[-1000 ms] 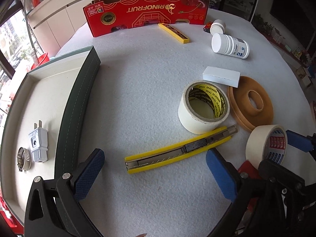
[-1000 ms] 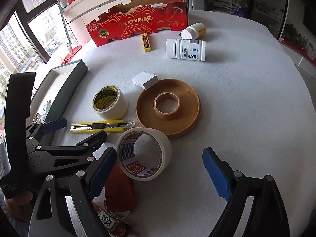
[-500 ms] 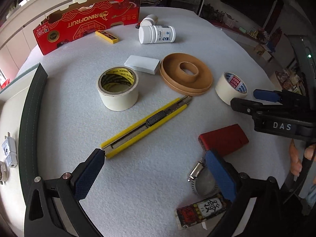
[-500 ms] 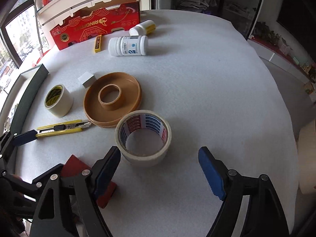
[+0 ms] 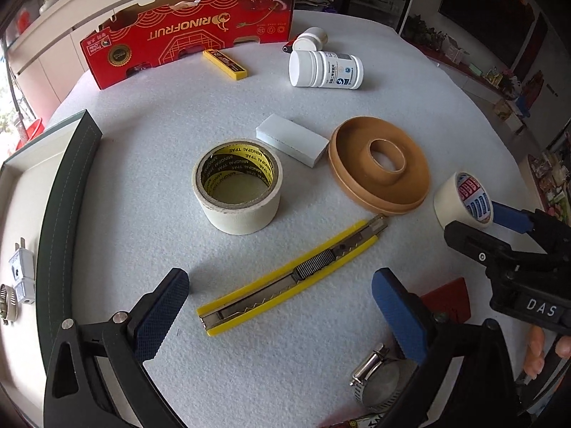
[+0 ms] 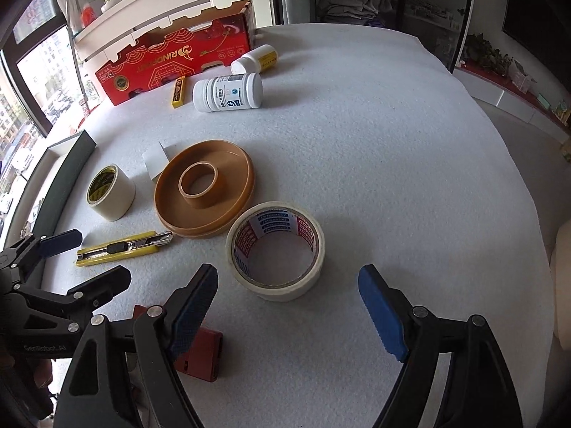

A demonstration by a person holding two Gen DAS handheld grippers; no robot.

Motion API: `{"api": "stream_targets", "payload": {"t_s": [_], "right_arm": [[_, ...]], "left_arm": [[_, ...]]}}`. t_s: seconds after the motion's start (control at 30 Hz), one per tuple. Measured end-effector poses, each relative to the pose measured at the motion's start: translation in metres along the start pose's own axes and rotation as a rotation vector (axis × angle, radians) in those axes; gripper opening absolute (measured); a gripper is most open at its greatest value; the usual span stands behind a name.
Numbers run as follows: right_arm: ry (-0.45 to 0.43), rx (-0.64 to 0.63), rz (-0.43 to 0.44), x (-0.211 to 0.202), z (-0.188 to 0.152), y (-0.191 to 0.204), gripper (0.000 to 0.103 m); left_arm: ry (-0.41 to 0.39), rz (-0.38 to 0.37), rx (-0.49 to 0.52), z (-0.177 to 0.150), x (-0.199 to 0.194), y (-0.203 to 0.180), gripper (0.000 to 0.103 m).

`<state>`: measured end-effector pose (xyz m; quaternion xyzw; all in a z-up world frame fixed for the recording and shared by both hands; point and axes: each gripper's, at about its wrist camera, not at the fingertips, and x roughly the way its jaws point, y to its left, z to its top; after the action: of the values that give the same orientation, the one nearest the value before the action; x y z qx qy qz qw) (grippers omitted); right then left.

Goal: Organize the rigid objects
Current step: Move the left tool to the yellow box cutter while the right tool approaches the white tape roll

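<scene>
My left gripper [image 5: 282, 312] is open and empty, its blue pads on either side of a yellow utility knife [image 5: 292, 273] lying on the white table. My right gripper [image 6: 289, 306] is open and empty, just short of a cream tape roll with red and blue print [image 6: 275, 255]. That roll also shows in the left wrist view [image 5: 464, 199]. A second cream roll with a yellow core [image 5: 237, 185] stands beyond the knife. A green-edged tray [image 5: 60, 214] at the left holds a white plug [image 5: 21, 276] and a metal hose clamp [image 5: 7, 303].
A brown plastic spool [image 5: 380, 169], a white block [image 5: 292, 139], two white bottles [image 5: 324, 69], a yellow blade case [image 5: 225, 64] and a red carton [image 5: 189, 32] lie farther back. A red case [image 6: 200, 353] and another hose clamp [image 5: 378, 381] sit near me.
The left gripper has swung back and closed in over the knife. The right gripper has moved nearer the printed tape roll. Both stay open.
</scene>
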<state>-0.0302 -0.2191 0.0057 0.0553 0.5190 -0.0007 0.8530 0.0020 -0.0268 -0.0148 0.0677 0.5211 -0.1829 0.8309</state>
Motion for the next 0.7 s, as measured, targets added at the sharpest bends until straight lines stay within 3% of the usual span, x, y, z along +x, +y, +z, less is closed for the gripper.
{"api": "stream_targets", "payload": {"t_s": [0.13,0.43,0.53,0.7], "right_arm": [[-0.003,0.006,-0.003,0.004,0.000,0.001,0.083],[-0.007,-0.052,-0.008,0.008,-0.004,0.007,0.091],[0.007,-0.084,-0.053,0.013,-0.008,0.011,0.102],[-0.004,-0.090,-0.040,0.011,-0.010,0.010,0.102]], "left_arm": [[-0.006,0.069,0.016,0.001,0.005,-0.006,0.103],[-0.007,0.053,0.040,-0.001,0.004,-0.007,0.103],[0.000,-0.003,0.094,-0.007,0.000,-0.014,0.102],[0.001,-0.209,0.222,-0.023,-0.012,-0.039,0.103]]}}
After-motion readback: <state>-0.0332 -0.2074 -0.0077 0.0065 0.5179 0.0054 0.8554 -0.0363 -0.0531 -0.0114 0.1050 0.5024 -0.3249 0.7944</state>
